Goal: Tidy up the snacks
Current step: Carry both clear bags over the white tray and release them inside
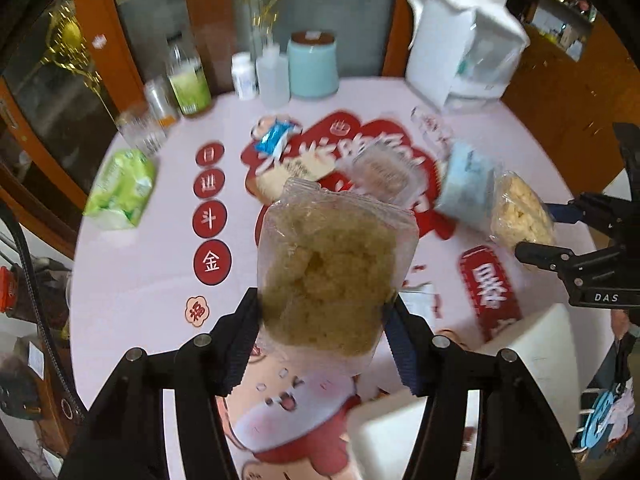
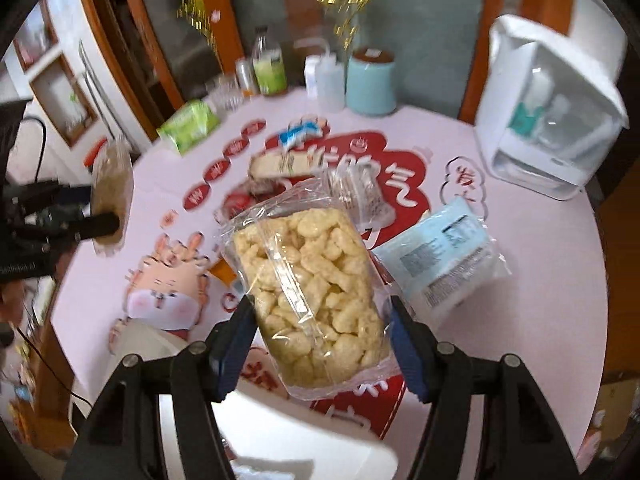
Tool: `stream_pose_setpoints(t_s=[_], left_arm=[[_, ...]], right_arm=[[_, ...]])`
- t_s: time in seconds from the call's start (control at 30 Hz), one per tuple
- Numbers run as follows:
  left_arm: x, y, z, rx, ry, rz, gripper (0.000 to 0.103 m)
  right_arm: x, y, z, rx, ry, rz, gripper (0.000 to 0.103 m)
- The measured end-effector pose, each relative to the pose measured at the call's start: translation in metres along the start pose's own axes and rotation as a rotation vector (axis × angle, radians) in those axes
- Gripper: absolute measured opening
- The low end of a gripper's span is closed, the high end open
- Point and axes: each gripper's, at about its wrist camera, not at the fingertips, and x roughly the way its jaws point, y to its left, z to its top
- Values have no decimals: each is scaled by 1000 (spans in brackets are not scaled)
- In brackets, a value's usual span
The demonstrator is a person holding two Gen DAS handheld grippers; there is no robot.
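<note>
The brown snack pack, a clear crinkled film pouch of coarse golden-brown crumbly clusters, is held off the bench in the left tongs, whose ribbed pads press its lower sides. The pale snack pack, clear glossy film around knobbly cream-yellow puffs, is likewise clamped by the right tongs above the bench, tilted with its sealed top edge leaning away. Each wrist view also catches the other pack from the side: the left one shows the pale pack at its right edge, the right one shows the brown pack at its left edge, blurred. On the round bench, covered with a smooth pale pink cloth printed with red emblems and a cartoon figure, lie a soft light-blue pack, a green pillow-shaped pack near the far left edge, and a small blue-and-white wrapper. Only the right view shows the printed label on the light-blue pack. At the back stand a teal cylindrical jar, plastic bottles and a boxy white appliance. A white box with rounded corners sits at the near edge.
</note>
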Motion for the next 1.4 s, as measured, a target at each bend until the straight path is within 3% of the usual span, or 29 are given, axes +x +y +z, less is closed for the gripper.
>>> stream_pose_setpoints(t_s=[0.23, 0.4, 0.5, 0.9, 1.4], left_arm=[[-76, -45, -24, 8, -86, 19, 59], [-111, -74, -58, -4, -111, 2, 59], [-120, -91, -80, 8, -131, 28, 59], [-120, -129, -147, -73, -161, 20, 59], [-73, -139, -188, -118, -51, 107, 59]], right_arm=[[-88, 6, -47, 100, -131, 24, 64], [-123, 10, -83, 146, -187, 72, 65], [-133, 13, -102, 168, -204, 66, 65], [-122, 31, -159, 257, -176, 66, 65], [-83, 46, -186, 264, -70, 16, 65]])
